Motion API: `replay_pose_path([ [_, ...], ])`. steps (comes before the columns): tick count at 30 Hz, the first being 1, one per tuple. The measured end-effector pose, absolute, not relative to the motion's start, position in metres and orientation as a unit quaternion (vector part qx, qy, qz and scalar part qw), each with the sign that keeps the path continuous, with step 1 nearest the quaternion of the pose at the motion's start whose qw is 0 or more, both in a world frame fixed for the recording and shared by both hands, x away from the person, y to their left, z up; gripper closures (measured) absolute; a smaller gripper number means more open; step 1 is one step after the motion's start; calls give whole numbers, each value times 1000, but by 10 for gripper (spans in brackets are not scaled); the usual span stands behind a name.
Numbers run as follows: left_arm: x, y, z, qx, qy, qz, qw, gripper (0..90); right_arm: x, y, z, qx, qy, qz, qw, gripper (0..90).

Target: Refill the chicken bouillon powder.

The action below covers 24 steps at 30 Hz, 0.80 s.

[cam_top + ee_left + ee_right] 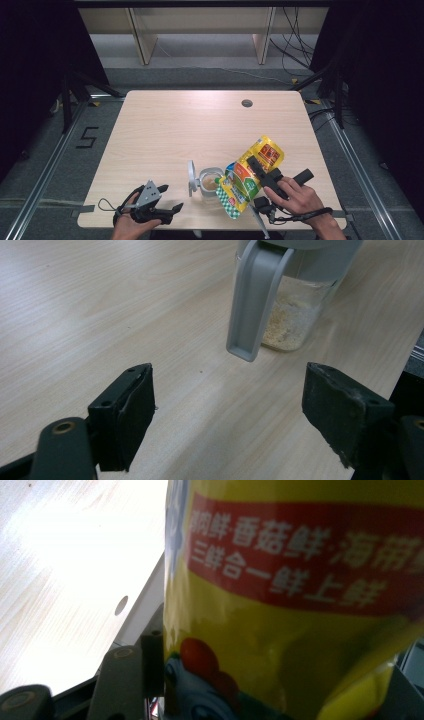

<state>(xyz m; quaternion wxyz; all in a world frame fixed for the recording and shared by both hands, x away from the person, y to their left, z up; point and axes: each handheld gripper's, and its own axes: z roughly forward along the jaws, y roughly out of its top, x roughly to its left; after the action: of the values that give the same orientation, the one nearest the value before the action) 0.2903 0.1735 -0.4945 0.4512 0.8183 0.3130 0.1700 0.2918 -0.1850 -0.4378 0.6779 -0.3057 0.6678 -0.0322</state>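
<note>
**Three cameras, one corner of the table in common**

The high view looks forward and down from above the person's side, taking in the whole wooden table (165, 130) and the floor beyond. The left gripper view sits low and close, looking along its jaws across the tabletop at the clear jar (290, 315). The right gripper view is pressed against the yellow pouch (280, 645). Jar (210, 182) and pouch (250, 175) also appear in the high view

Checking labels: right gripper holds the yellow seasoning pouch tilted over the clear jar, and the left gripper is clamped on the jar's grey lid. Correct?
Not quite. The left gripper is open and clamped on nothing; in the left gripper view the clear glass jar with its hanging grey plastic lid stands beyond its jaws. The right gripper does hold the yellow printed pouch tilted over the jar.
</note>
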Motion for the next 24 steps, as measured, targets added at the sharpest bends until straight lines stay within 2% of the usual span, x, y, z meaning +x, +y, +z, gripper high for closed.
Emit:
replay_pose_path([
  [24, 290, 173, -495, 817, 313, 165, 456, 208, 292, -188, -436, -295, 671, -26, 680, 470],
])
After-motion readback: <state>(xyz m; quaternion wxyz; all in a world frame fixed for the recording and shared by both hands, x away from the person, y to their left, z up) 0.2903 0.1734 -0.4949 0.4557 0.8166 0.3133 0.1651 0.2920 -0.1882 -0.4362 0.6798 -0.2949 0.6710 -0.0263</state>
